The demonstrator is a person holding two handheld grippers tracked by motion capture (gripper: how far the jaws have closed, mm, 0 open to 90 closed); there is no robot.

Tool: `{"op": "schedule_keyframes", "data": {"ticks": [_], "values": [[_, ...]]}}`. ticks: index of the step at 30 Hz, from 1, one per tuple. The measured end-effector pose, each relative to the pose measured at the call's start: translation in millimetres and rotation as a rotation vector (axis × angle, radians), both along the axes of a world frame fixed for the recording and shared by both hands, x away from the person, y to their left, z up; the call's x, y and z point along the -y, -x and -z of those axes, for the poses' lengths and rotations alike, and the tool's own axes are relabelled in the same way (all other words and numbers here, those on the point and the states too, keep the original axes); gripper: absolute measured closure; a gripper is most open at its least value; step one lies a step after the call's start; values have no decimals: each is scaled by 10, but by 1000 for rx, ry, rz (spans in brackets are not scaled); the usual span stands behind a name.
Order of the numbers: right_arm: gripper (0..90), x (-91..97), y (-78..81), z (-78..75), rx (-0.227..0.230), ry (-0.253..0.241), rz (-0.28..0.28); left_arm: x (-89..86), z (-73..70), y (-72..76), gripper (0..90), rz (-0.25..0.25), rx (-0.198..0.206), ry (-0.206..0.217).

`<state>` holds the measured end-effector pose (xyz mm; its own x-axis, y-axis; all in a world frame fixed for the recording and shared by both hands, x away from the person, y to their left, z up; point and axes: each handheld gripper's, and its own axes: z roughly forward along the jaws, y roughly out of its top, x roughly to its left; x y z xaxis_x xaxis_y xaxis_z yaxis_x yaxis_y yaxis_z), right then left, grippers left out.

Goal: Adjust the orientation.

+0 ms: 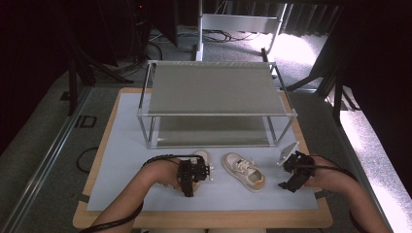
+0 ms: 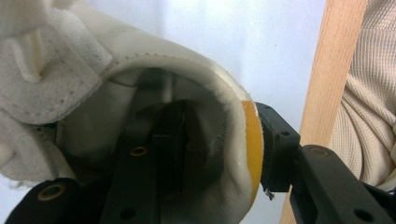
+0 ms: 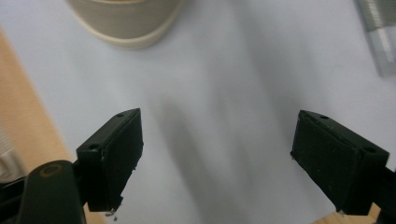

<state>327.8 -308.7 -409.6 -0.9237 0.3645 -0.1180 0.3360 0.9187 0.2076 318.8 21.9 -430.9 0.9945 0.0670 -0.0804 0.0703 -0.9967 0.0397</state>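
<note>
Seen from the high view, nearest the table's front edge, the left gripper [image 1: 194,171] sits at about seven o'clock from the mat's centre, clamped on the left shoe [image 1: 202,158]. In the left gripper view one jaw reaches inside the shoe's opening and the other presses on the outside of the heel wall [image 2: 233,154] at its orange tab, so the cream collar is pinched between them.

At about five o'clock, the right gripper [image 1: 291,180] hangs over the pale mat [image 1: 121,160] with nothing in it. The right gripper view shows its two black jaws spread wide above the bare mat.

Between the two grippers, at six o'clock, the right shoe [image 1: 244,171] lies on the mat, white with an orange patch, just beside the left shoe and apart from the right gripper.

Farther off, toward twelve o'clock, the two-tier metal rack [image 1: 214,90] stands at the back of the mat, both shelves bare.
</note>
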Motion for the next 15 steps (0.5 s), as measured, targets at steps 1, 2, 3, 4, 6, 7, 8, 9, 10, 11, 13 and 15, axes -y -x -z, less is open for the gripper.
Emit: {"op": "schedule_keyframes", "data": {"ticks": [1,2,3,4,6,7,8,9,10,11,13,15], "values": [[161,0,0,0,0,0,0,1,0,1,578,-1,-1,-1],[182,-39,4,-1,-5,49,-26,1,0,2,578,-2,-3,-1],[182,-48,3,3,-4,67,-37,1,1,2,578,-2,-4,-1],[183,-59,5,7,5,91,-48,0,1,2,579,-2,-4,-1],[195,-74,2,2,-3,122,-60,-1,1,0,579,-1,-4,-1],[195,-74,2,2,-3,122,-60,-1,1,0,579,-1,-4,-1],[195,-91,7,-23,-18,124,-60,-3,1,-1,579,-1,-6,0],[195,-98,11,-33,-16,121,-71,-3,1,-2,579,-1,-6,0],[195,-109,19,-52,-17,117,-73,-2,1,-2,579,-1,-6,0],[195,-109,19,-52,-17,117,-73,-2,1,-2,579,-1,-6,0],[195,-136,33,-90,-23,112,-90,1,1,-1,579,-2,-8,-2],[198,-153,40,-111,-16,113,-100,8,1,-1,579,-2,-7,-6]]}}
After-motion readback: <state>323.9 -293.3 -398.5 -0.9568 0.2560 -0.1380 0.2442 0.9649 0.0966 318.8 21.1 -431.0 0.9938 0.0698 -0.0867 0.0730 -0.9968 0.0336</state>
